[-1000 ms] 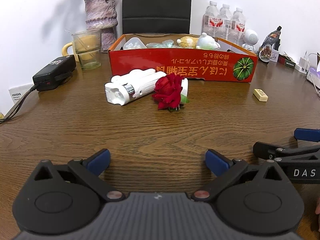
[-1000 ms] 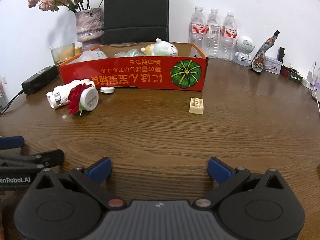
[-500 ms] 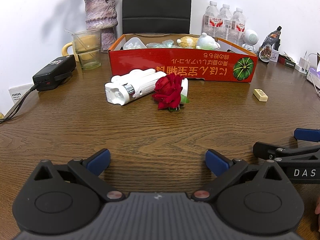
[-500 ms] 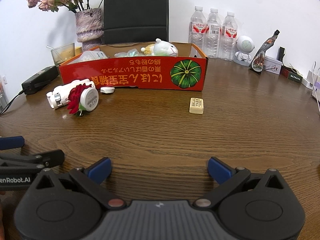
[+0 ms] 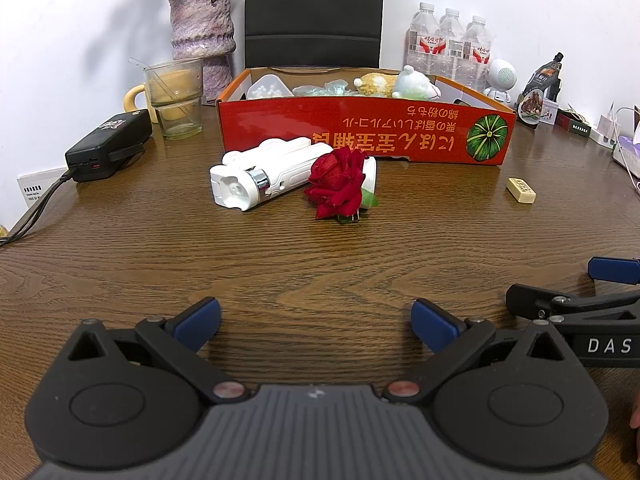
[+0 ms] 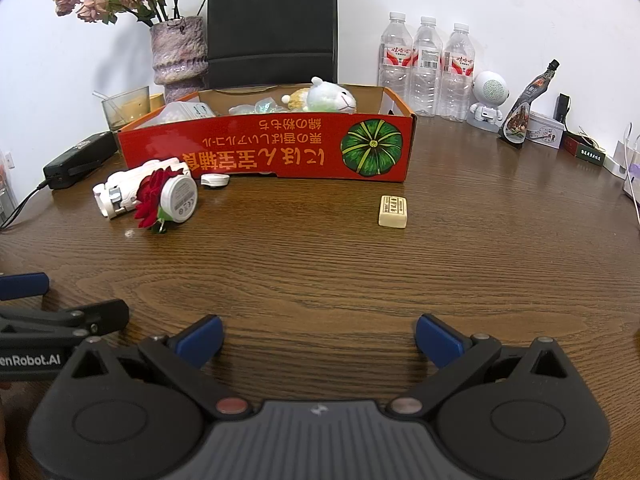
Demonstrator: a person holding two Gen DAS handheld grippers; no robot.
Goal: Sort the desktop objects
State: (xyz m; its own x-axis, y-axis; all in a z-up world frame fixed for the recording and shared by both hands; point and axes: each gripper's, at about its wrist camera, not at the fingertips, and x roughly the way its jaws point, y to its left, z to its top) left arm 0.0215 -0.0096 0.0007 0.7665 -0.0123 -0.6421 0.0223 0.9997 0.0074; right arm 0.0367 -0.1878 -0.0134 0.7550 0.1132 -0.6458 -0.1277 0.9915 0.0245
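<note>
Both grippers gape wide, holding nothing: the left gripper faces a red rose straight ahead. Beside it the right gripper, marked "DAS", looks toward a cream tile ahead and slightly right. Behind both sits the red box, its orange lettering upside down beside a printed green pumpkin.

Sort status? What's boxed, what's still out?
Done: plush toy and a few small items sit in the red box. In hand: nothing; left gripper and right gripper are both open above the table. Left: white device, rose, round white case, small white disc, cream block.
</note>
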